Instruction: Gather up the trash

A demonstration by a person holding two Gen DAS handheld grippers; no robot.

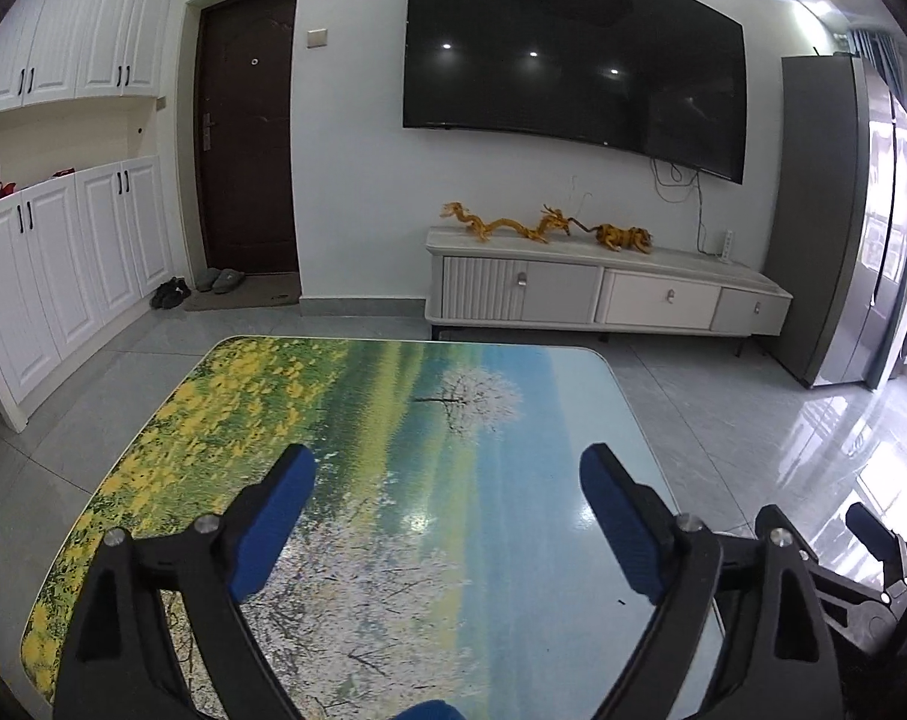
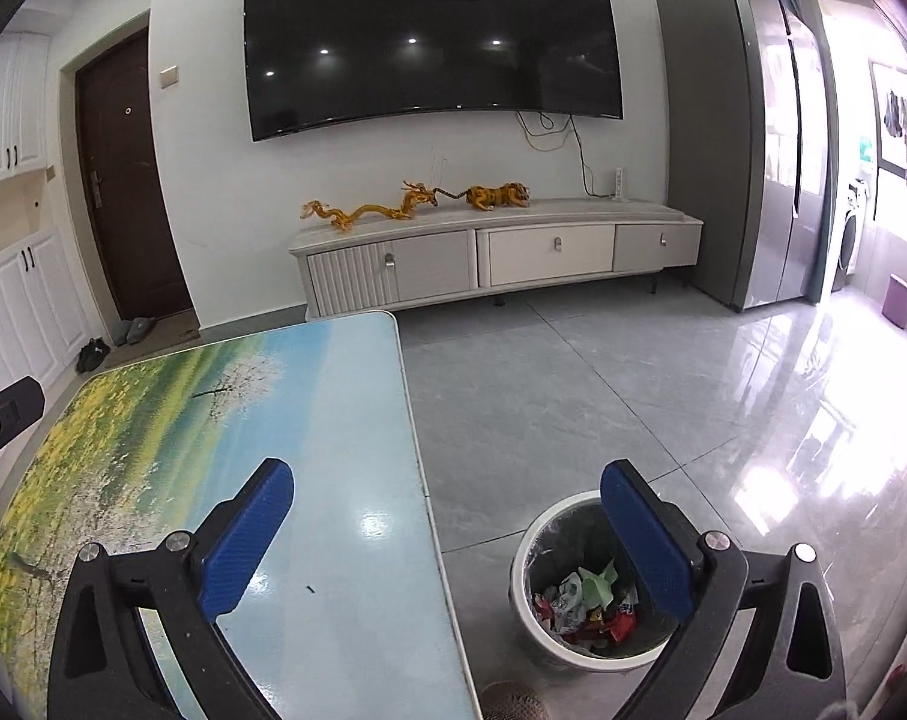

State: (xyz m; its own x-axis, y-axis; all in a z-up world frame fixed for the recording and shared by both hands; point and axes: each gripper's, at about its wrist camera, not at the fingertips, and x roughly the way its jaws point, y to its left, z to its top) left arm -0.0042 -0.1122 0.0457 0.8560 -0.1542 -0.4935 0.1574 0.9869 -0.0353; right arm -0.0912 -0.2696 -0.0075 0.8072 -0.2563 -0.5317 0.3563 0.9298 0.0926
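white bin (image 2: 528, 546): on floor just beside table edge (image 2: 420, 468), under right gripper (image 2: 447, 504); wrappers (image 2: 585, 600) inside
right gripper: fingers spread, holding nothing, straddling the edge
left gripper (image 1: 447, 474): spread wide, holding nothing, over table (image 1: 393, 420)
floor (image 2: 573, 372): open tile beyond bin

The left gripper (image 1: 447, 468) hangs with its two blue-padded fingers (image 1: 273, 516) spread wide and nothing between them, pointing forward over the near half of the table (image 1: 393, 396). The right gripper (image 2: 447, 483) is likewise spread wide and holds nothing; its left finger (image 2: 249, 534) lies over the table's right edge, while its right finger (image 2: 645, 540) reaches past that edge. The right gripper shows at the lower right of the left wrist view.
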